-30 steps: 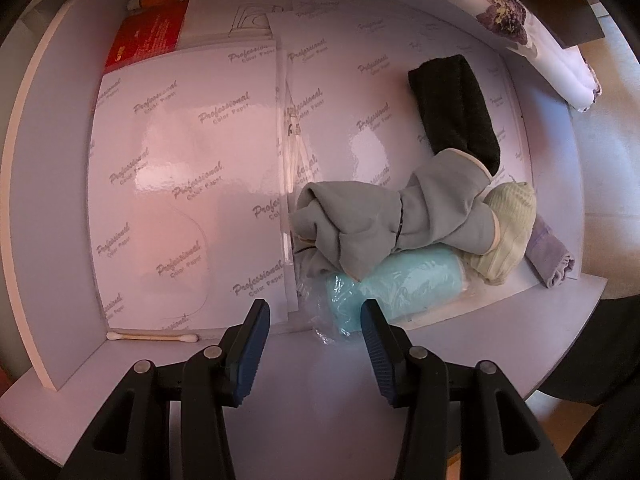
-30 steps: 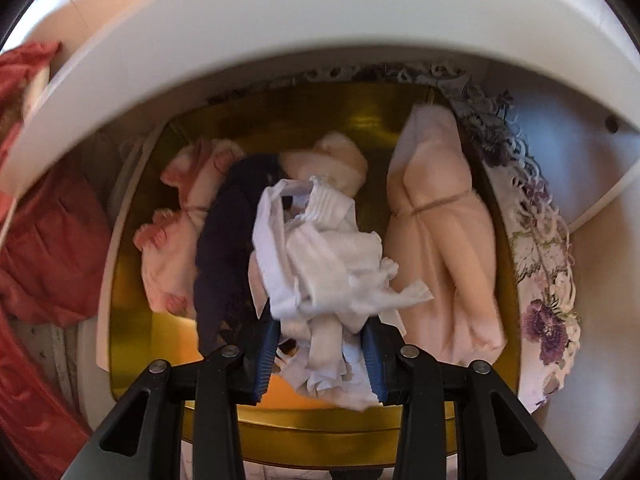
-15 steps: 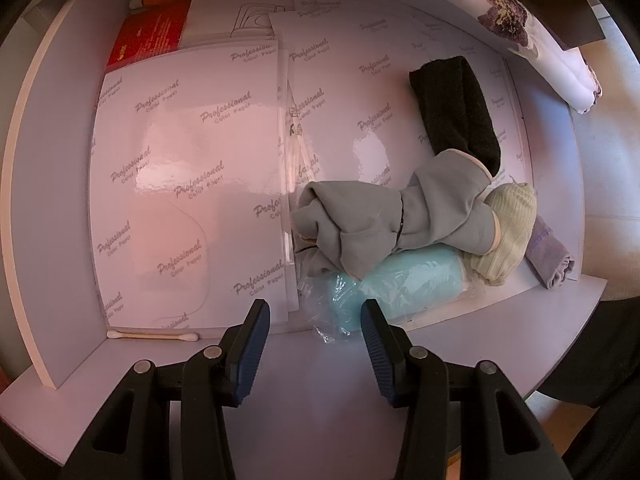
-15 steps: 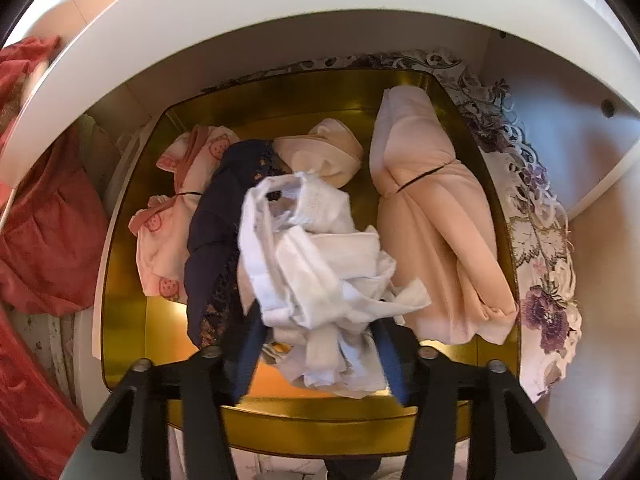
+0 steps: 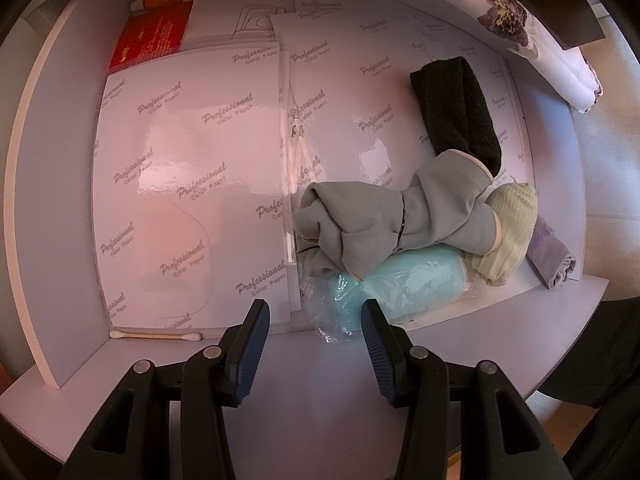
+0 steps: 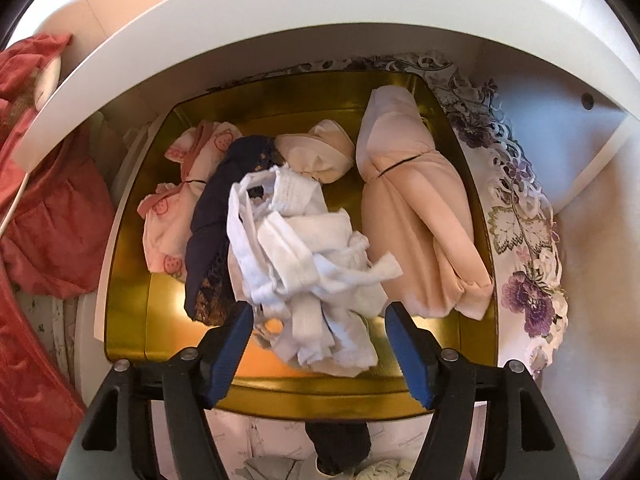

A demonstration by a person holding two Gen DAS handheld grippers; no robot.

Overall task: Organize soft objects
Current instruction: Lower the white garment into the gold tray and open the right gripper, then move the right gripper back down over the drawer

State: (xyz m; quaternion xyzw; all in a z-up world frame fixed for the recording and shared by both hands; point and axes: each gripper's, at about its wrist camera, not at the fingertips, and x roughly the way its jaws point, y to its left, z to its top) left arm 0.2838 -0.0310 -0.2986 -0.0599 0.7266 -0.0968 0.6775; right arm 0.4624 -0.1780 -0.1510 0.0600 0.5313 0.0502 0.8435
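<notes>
Five soft bundles in gold tin (image 6: 128, 312): white garment (image 6: 304, 256) loose between opening right gripper (image 6: 320, 340), pads clear. Left wrist view only: grey bundle (image 5: 392, 220) on shelf (image 5: 320, 384); left gripper (image 5: 316, 336) parted, empty.

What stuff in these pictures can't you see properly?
- Left wrist view: the mint roll is partly buried under the grey bundle, and so is the cream knit piece.
- Left wrist view: the red packet is half covered by paper sheets; its print is too small to read.
- Right wrist view: the dark lace garment is partly hidden by the white garment.
- Right wrist view: the dark cloth below the gold tin is cut off by the right tool.
</notes>
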